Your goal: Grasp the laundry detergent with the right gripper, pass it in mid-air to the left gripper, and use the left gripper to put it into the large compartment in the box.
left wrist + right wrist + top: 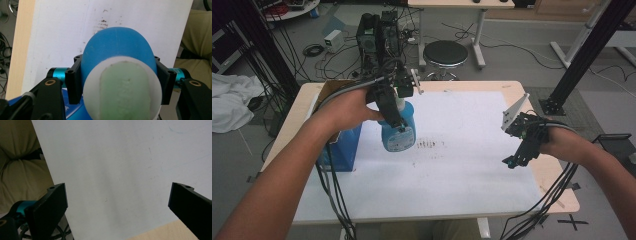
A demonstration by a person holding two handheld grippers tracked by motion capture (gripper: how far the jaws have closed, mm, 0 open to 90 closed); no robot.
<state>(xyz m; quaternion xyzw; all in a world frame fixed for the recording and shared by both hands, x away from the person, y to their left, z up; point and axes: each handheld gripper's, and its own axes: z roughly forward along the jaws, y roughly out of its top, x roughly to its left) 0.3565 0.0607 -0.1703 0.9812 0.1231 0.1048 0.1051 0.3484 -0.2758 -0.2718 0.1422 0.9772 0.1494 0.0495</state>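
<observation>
Blue spray bottle (397, 131) clamped in left gripper (393, 112), right gripper (517, 150) jaws wide.

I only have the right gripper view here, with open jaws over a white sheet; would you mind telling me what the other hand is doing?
Observer: The left gripper is shut on a blue spray bottle, clamping it around its upper part.
Operator: Thank you. Is anything marked on the sheet near it?
Observer: Yes, the white sheet has a patch of brownish smudges just right of the bottle in the high view.
Operator: And what lies on the bottle's other side?
Observer: A blue box with an open cardboard flap sits at the table's left edge.
</observation>
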